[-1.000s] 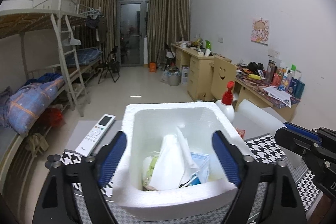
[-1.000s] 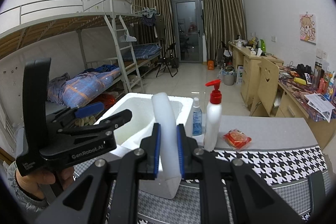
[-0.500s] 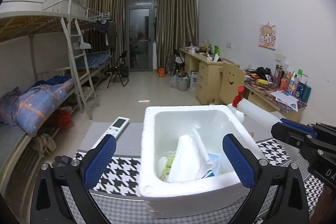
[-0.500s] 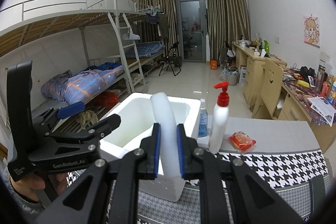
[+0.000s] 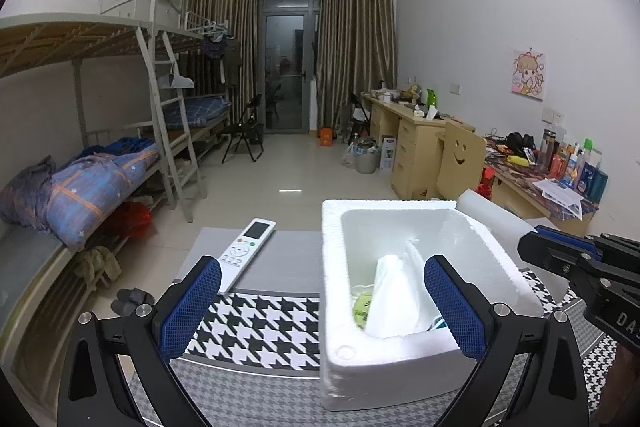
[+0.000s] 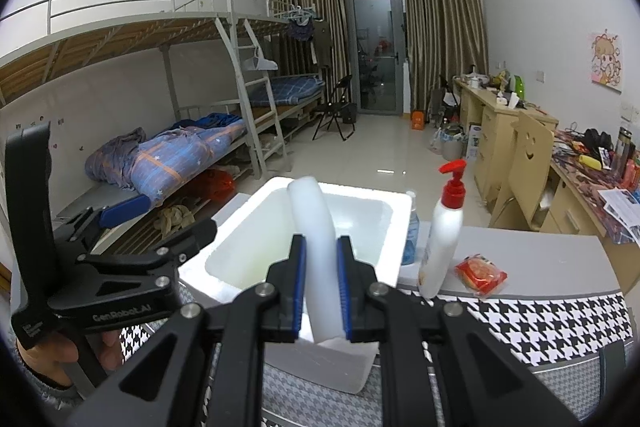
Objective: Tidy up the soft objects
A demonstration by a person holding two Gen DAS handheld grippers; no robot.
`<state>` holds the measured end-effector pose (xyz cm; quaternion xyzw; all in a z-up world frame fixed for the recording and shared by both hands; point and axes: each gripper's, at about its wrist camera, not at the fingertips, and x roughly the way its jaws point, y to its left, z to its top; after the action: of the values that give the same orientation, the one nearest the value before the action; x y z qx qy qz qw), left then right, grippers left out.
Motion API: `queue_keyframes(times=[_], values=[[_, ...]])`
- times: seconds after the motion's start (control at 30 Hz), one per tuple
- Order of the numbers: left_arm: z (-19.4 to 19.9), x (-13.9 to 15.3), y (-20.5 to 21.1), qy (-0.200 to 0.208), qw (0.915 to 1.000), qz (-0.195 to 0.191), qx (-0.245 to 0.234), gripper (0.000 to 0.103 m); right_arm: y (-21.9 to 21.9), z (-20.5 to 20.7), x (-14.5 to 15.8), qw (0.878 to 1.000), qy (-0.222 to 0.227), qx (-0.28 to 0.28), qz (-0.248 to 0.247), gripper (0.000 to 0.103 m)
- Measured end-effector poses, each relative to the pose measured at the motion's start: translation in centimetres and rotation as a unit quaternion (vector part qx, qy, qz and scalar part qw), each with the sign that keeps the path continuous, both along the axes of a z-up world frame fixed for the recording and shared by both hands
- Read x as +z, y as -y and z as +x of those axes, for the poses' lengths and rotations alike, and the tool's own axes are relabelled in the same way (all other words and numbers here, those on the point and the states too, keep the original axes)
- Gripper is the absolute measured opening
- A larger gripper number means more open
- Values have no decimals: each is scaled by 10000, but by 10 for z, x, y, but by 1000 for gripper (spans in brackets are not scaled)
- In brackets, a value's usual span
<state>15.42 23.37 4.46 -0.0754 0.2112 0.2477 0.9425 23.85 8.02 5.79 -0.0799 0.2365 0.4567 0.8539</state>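
A white foam box [image 5: 424, 223] stands on the houndstooth cloth and holds a white plastic bag [image 5: 394, 301] with other soft packets. My left gripper [image 5: 320, 307] is open and empty, its right finger over the box's near-right part and its left finger over the cloth. My right gripper [image 6: 321, 291] is shut on a white foam tube [image 6: 314, 227] and holds it above the box's near rim [image 6: 280, 187]. The tube [image 5: 496, 219] also shows beyond the box's right wall in the left wrist view.
A white remote control [image 5: 248, 247] lies left of the box. A red-pump lotion bottle [image 6: 444, 231], a small blue bottle [image 6: 410, 235] and a red snack packet [image 6: 480, 273] stand right of the box. Bunk beds are at the left, desks at the right.
My left gripper has drawn back and to the left, so the box now sits to its right instead of between its fingers. My right gripper keeps the foam tube and has moved slightly closer to the box.
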Motion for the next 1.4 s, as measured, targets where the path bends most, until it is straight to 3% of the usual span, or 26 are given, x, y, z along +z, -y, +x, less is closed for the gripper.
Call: queue_keyframes(times=[0.8,0.93,1.07,1.4], values=[[-22,-6,-24,82,9998,35,201,102,-36,23,-15,9979,-491,-333,-267,18],[-22,-5,-24,100,9998,17,198,102,-39,25,-17,9965,-575,-508,-336,32],[-23,-4,-21,105,9998,42,168,102,-34,25,-15,9959,-587,-638,-268,67],[-23,-1,-10,110,9999,54,76,102,-22,16,-8,9969,-480,-582,-206,69]])
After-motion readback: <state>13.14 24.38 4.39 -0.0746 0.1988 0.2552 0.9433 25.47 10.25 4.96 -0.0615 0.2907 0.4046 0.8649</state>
